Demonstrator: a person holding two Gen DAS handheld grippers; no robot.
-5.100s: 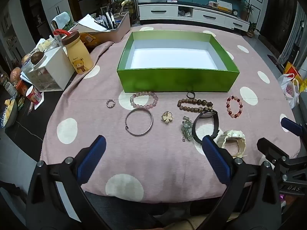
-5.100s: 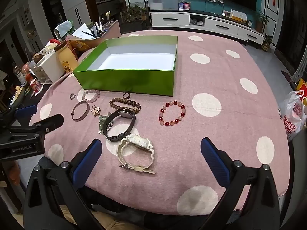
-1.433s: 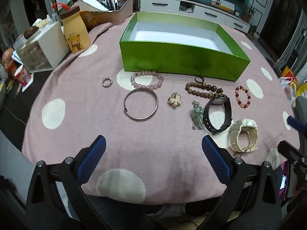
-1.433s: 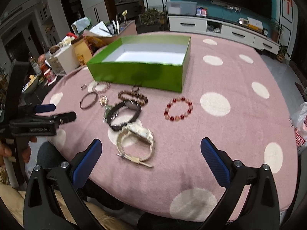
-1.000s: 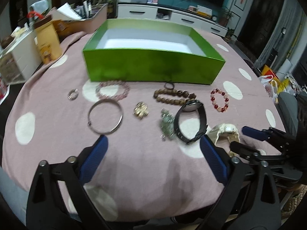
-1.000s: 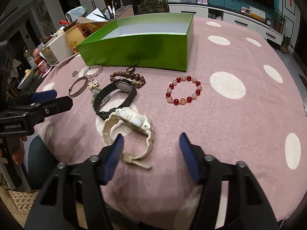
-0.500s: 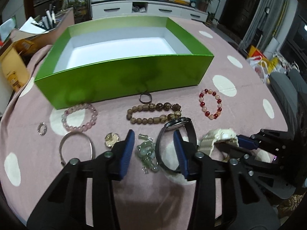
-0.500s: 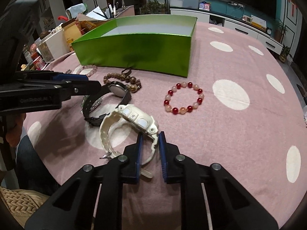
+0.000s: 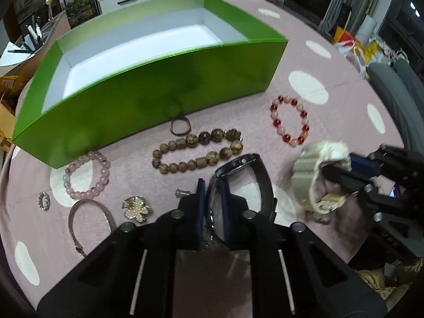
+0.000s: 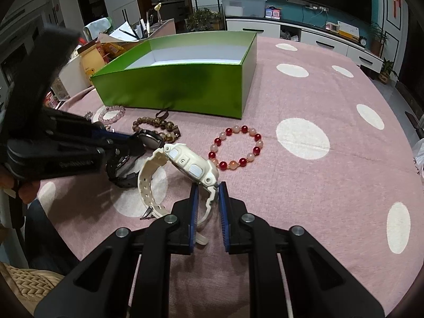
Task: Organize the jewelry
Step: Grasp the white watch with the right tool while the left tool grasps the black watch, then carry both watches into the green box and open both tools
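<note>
Green cardboard box [image 9: 164,90] with its white floor bare sits toward the far edge of the pink dotted surface [image 10: 304,185], so nothing is organized yet and every piece is still outside it. The left claw [image 9: 212,206] is clamped on the black wristwatch [image 9: 254,180], the right claw [image 10: 206,206] on the cream plastic wristwatch [image 10: 185,164], both near the front edge. No lettering is legible.

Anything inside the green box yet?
The green box shows only a bare white floor in the left wrist view; no jewelry is visible in it. Its near wall hides the front strip of the floor, so that part cannot be checked.
</note>
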